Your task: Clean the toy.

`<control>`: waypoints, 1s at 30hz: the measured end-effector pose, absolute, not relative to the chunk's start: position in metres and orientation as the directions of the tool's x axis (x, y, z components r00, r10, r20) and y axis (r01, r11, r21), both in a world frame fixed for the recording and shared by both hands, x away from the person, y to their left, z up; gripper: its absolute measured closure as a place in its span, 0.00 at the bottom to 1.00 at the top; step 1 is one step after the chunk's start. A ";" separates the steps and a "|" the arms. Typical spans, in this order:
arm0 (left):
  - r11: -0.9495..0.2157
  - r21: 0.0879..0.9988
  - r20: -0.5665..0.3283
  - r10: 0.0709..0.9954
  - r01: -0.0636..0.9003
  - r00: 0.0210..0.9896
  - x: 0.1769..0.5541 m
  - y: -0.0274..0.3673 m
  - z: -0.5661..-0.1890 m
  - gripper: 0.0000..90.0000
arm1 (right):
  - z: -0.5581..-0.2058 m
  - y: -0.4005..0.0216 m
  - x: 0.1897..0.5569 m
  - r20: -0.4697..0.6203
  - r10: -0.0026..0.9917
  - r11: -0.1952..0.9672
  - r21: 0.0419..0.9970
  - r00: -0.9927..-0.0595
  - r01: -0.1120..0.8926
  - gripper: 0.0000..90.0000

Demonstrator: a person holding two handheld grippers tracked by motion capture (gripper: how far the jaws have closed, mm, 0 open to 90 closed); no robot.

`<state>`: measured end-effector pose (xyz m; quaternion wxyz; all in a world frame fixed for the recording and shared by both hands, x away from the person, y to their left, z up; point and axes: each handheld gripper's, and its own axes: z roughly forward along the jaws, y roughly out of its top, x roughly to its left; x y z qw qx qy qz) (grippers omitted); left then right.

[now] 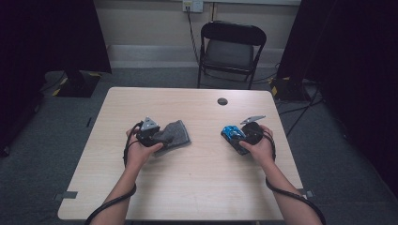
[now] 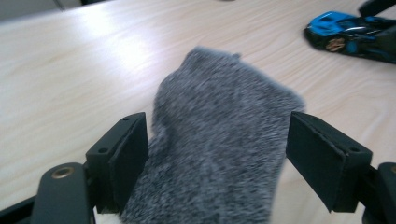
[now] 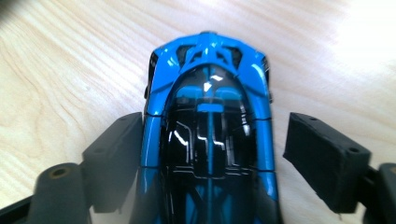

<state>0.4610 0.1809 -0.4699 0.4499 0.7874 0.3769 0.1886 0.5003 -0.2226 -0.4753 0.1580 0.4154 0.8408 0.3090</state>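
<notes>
Pale wood makes up the table [image 1: 187, 187], which in the high view carries everything else: a grey sock [image 1: 174, 134] lies left of the table's middle, and a blue toy car [image 1: 233, 132] lies right of the middle, the two well apart. The left gripper [image 1: 157, 135], held in the person's left hand [image 1: 140, 151], sits at the sock's near-left end and touches it, while the right gripper [image 1: 240, 137], held in the right hand [image 1: 260, 149], sits at the car. A small dark disc [image 1: 222, 101] rests on the table toward its far edge, and a black folding chair [image 1: 231, 51] stands on the floor beyond the table. In the left gripper view, the left gripper [image 2: 217, 151] has its jaws spread wide, with the sock [image 2: 219, 144] lying on the table between them; the left jaw is touching or just beside the fabric, and the right jaw stands clear of it with bare table showing in the gap. The car [image 2: 348, 36] sits farther off on the table, toward the upper right. In the right gripper view, the right gripper [image 3: 212, 154] also has its jaws apart, one on each side of the car [image 3: 210, 130], which rests on the table pointing away from the camera; the left jaw is close against the car's side and the right jaw stands off from it.
</notes>
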 end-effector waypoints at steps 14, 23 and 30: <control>-0.300 0.870 -0.081 0.697 0.391 0.713 0.433 0.168 -0.454 0.22 | -0.445 -0.231 0.472 0.032 0.756 0.435 0.722 -0.654 0.538 0.21; -0.329 0.857 -0.089 0.664 0.396 0.742 0.415 0.157 -0.460 0.22 | -0.442 -0.219 0.442 0.079 0.706 0.425 0.748 -0.703 0.510 0.21; -0.366 0.844 -0.082 0.635 0.392 0.769 0.402 0.150 -0.465 0.22 | -0.447 -0.209 0.421 0.093 0.668 0.441 0.750 -0.738 0.494 0.20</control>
